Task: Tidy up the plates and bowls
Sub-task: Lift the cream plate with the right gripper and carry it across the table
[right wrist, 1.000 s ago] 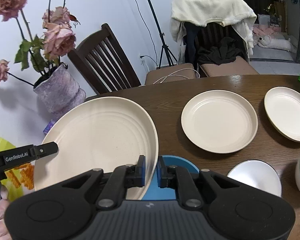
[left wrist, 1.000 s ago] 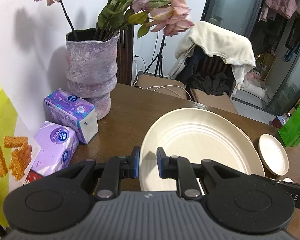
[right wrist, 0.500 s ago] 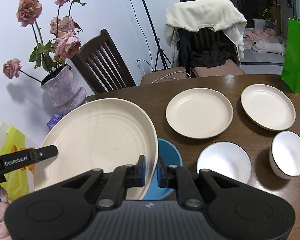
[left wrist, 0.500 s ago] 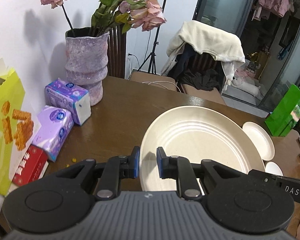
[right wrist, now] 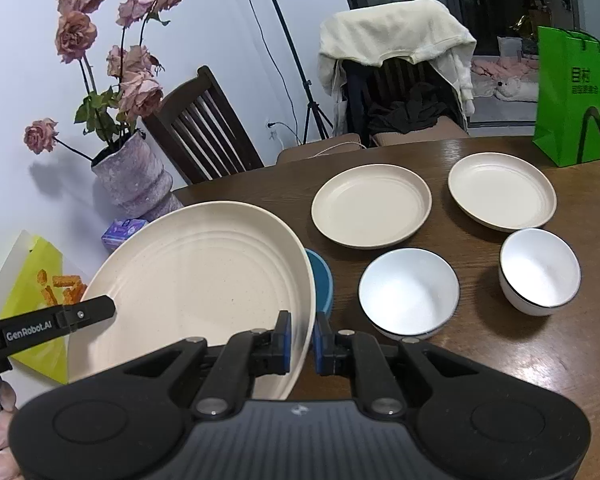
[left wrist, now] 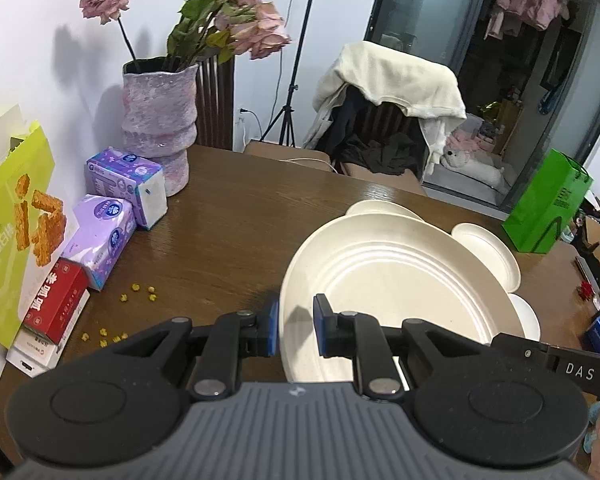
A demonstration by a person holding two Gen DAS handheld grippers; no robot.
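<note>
The left gripper (left wrist: 294,330) is clamped on the near-left rim of the large cream plate (left wrist: 396,280), one blue pad under the edge and one inside. The right gripper (right wrist: 301,343) is clamped on the same plate (right wrist: 196,280) at its near-right rim, so both hands carry it between them. The plate is round with no long axis; it is held above the table (left wrist: 228,232), face up and tilted, its far-right edge overlapping a blue bowl (right wrist: 320,280) below it.

To the right of that lie two smaller cream plates (right wrist: 372,210) (right wrist: 502,192) side by side, apart from each other, with two white bowls (right wrist: 409,292) (right wrist: 540,270) nearer the camera, also apart. A green bag (right wrist: 572,96) stands at the far right edge.

On the left, the table is bare wood between the plate and the tissue packs (left wrist: 120,208), the vase (left wrist: 158,120) and some scattered crumbs (left wrist: 140,292) along the wall.
</note>
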